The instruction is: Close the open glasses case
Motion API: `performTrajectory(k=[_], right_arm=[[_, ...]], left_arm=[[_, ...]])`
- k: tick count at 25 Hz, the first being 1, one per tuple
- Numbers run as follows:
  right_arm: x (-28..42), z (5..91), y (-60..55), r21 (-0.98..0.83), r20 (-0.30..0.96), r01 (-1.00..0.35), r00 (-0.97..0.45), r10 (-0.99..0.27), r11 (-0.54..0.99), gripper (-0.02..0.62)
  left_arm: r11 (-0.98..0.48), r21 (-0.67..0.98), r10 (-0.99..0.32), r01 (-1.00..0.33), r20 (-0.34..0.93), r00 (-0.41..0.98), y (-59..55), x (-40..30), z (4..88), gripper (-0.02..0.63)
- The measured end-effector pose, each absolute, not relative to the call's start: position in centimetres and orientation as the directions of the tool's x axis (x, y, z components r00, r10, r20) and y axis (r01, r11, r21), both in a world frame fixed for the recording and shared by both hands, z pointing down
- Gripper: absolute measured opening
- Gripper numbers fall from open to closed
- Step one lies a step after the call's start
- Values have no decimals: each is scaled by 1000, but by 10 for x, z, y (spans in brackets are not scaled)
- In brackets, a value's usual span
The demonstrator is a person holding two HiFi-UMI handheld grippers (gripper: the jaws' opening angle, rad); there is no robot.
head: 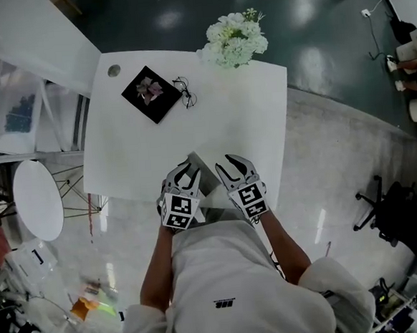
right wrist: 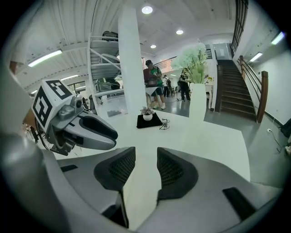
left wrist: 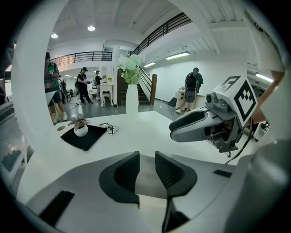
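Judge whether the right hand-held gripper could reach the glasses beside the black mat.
Probably yes: its jaws are apart and empty, and only bare table lies between the right hand-held gripper and the glasses, far across.

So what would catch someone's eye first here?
The left gripper and right gripper sit side by side at the near edge of the white table, jaws apart. At the far edge stands a bunch of white flowers; left of it, a potted plant on a black mat, with glasses beside the mat.
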State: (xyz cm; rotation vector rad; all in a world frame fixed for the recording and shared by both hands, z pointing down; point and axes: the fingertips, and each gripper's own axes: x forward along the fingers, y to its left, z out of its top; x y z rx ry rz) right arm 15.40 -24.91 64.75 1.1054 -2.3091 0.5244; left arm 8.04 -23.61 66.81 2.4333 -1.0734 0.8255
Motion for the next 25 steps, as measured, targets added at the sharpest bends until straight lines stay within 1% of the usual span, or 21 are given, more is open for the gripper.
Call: performTrajectory(k=[6,14,25], right_arm=[[156,664,-254,-119,617,-802,-522,-589,585,146],[156,685,-254,-139,647,-789,-529,-549,598,141],[153,707,-246,-147,677,-777,-530,-510,613,138]], left_arm=[[-646,102,-521,-756,665,535,-235,83,686,114],[-629,138,-477,-765,708,521,-230,86,711,112],[-642,164,-441,-749,720,536,-226,100,725,109]])
